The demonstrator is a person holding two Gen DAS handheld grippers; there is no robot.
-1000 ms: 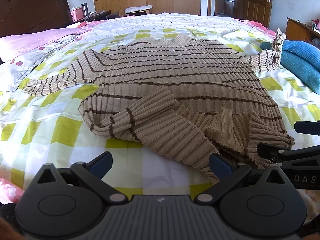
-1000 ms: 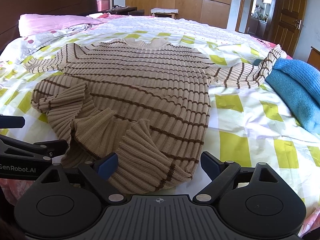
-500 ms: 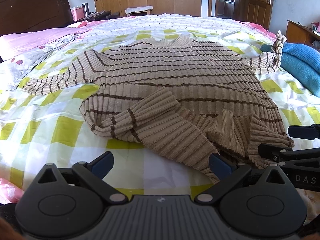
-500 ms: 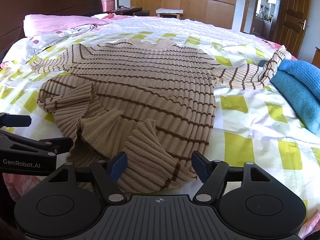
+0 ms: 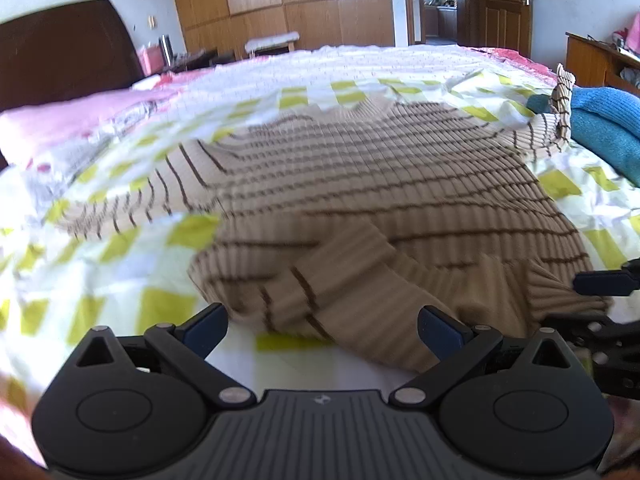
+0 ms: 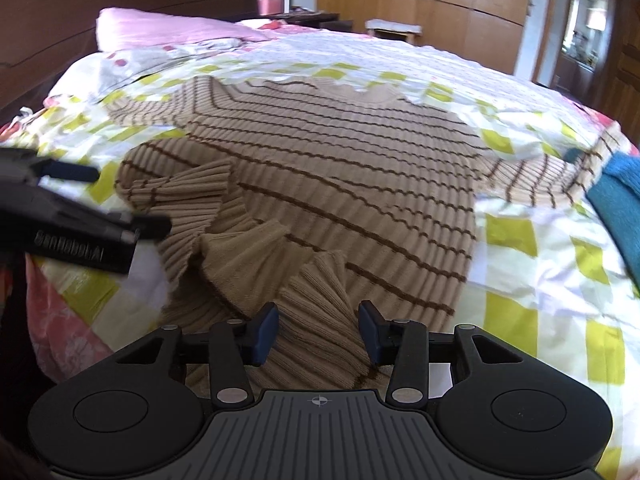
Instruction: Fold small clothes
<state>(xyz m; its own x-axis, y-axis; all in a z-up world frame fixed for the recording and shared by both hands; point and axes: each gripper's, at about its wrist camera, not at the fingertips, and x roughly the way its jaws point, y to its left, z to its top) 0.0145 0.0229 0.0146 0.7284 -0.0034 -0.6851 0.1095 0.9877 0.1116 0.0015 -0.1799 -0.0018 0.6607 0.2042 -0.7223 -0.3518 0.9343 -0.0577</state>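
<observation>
Beside a blue towel (image 6: 616, 200), right tongs (image 6: 318, 332) have been closing around the sweater's (image 6: 340, 184) rumpled hem; left tongs (image 5: 324, 330) gape.

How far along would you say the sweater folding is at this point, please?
Early. Done: the striped sweater lies spread on the bed, both sleeves still out and its hem bunched. In hand: the right gripper has just been closing, its jaws around the hem's near fold. The left gripper is open at the hem. Left: every fold.

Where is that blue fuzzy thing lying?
The blue fuzzy folded textile lies on the checked bedsheet at the right edge of both views, beside the beige striped sweater's outstretched sleeve cuff.
</observation>
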